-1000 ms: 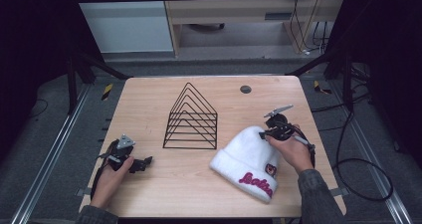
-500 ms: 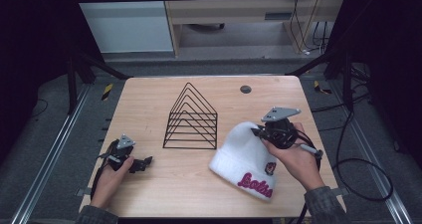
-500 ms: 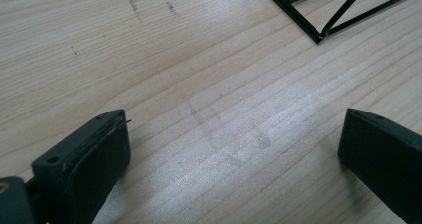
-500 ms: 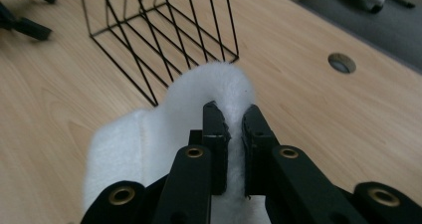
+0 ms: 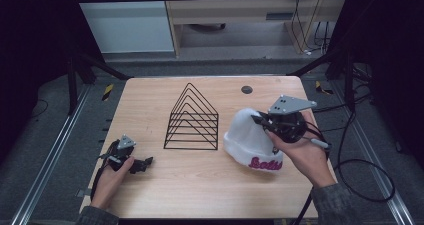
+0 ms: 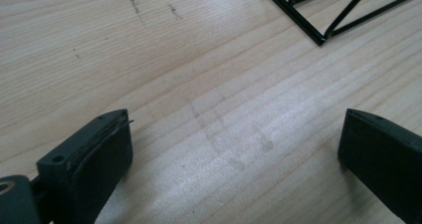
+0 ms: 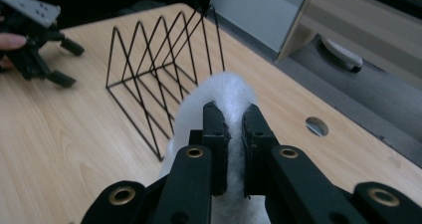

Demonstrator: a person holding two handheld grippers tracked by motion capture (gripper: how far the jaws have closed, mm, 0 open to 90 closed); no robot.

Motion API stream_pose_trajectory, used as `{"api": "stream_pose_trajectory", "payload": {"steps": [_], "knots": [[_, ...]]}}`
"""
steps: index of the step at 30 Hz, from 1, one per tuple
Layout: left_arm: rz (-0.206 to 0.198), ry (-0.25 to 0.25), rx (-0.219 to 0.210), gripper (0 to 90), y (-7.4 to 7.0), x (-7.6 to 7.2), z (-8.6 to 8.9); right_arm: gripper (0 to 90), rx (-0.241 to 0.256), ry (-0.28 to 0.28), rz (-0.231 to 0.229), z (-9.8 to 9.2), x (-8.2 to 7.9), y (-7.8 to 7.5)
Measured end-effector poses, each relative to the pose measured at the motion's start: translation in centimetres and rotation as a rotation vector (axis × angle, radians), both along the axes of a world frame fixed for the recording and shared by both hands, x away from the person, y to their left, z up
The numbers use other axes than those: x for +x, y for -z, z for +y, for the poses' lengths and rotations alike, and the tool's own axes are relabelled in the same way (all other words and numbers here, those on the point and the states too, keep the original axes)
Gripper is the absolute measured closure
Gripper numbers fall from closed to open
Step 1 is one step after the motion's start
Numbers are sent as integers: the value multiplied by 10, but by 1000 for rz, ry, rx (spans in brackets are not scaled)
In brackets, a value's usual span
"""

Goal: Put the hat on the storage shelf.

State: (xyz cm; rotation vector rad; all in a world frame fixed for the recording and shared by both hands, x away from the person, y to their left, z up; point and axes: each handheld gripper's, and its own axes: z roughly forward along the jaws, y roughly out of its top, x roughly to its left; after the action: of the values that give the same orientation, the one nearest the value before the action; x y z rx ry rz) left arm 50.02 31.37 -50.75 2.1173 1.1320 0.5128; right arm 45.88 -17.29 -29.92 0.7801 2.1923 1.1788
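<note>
High view first: my right gripper (image 5: 262, 121) sits at the right side of the table (image 5: 150, 100), its jaws pressed onto a fold of the white beanie (image 5: 247, 140). That hat lies just right of the black wire rack (image 5: 192, 120), apart from it, with pink lettering along its cuff toward the near edge. In the right gripper view I see the two black jaws nearly together with a ridge of white fleece pinched between them (the fabric bulges up past the tips). My left gripper (image 5: 142, 163) rests low on the table at the near left, well apart from the beanie. In the left gripper view its jaws stand spread wide over bare wood, nothing between them, with one corner of the rack at the top right.
</note>
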Motion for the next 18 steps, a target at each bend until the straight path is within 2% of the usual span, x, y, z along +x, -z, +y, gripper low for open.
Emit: {"api": "stream_pose_trajectory", "payload": {"steps": [1, 3, 6, 9, 12, 13, 14, 17, 18], "knots": [[0, 0, 0, 30, 0, 0, 0, 839, 0, 0, 0, 0, 0, 0], [-23, -4, 6, 41, -2, 0, -1, 839, 30, 3, -7, -5, 4, -5], [-46, 15, 0, 40, -13, -1, -1, 839, 73, 14, -18, -11, 12, -11], [-82, 26, -27, 41, -32, -2, 3, 839, 98, 20, -42, -13, 18, -21], [-104, 52, -64, 41, -52, -1, 5, 839, 99, 26, -59, -12, 21, -26], [-114, 70, -91, 42, -66, 0, 5, 839, 112, 31, -70, -11, 23, -31], [-114, 70, -91, 42, -66, 0, 5, 839, 112, 31, -70, -11, 23, -31], [-123, 106, -135, 46, -86, 2, 2, 838, 100, 44, -99, -8, 29, -41], [-128, 117, -136, 46, -92, 3, 0, 838, 100, 44, -99, -8, 29, -41]]}}
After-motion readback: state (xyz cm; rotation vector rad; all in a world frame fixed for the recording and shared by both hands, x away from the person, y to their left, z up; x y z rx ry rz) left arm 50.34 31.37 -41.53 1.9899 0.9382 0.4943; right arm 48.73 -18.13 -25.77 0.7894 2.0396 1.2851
